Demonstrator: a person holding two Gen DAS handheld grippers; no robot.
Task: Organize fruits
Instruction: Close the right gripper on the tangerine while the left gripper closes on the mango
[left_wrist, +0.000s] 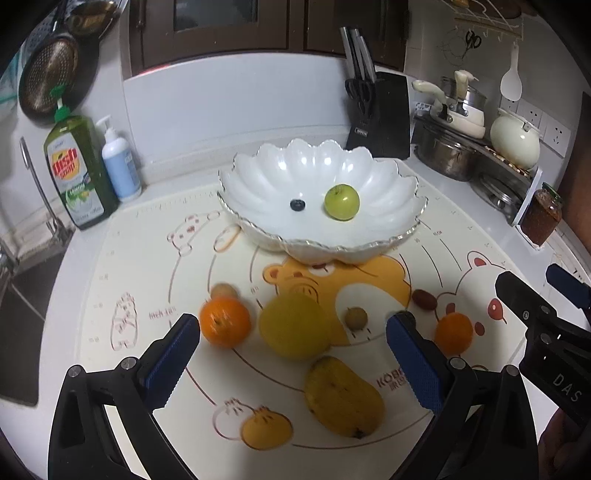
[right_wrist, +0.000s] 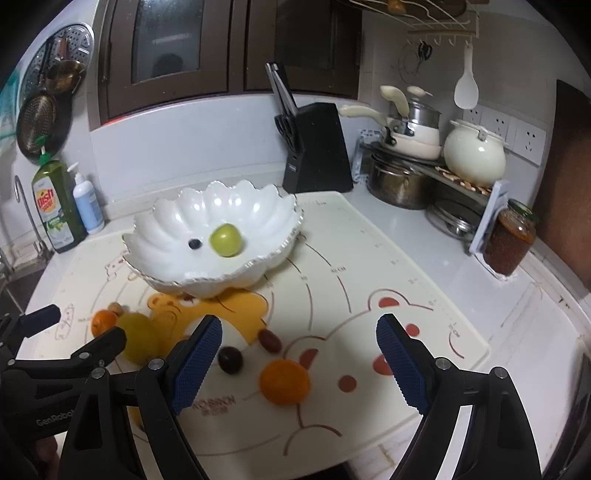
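A white scalloped bowl (left_wrist: 258, 177) stands on the cartoon mat and holds a green apple (left_wrist: 341, 202) and a blueberry (left_wrist: 297, 204). On the mat in front of it lie an orange (left_wrist: 224, 322), a yellow round fruit (left_wrist: 293, 326), a mango (left_wrist: 343, 397), a small brown fruit (left_wrist: 356, 318), a red date (left_wrist: 424, 299) and a second orange (left_wrist: 453, 332). My left gripper (left_wrist: 293, 369) is open above the yellow fruit and mango. My right gripper (right_wrist: 299, 363) is open over the second orange (right_wrist: 284, 382), with a dark grape (right_wrist: 230, 360) and the date (right_wrist: 269, 340) near its left finger.
Dish soap (left_wrist: 79, 170) and a pump bottle (left_wrist: 120, 162) stand at the back left by the sink. A knife block (left_wrist: 382, 118), pots (left_wrist: 447, 147), a cream kettle (left_wrist: 515, 138) and a jar (left_wrist: 541, 216) crowd the back right. The mat's near edge (right_wrist: 443, 406) is close.
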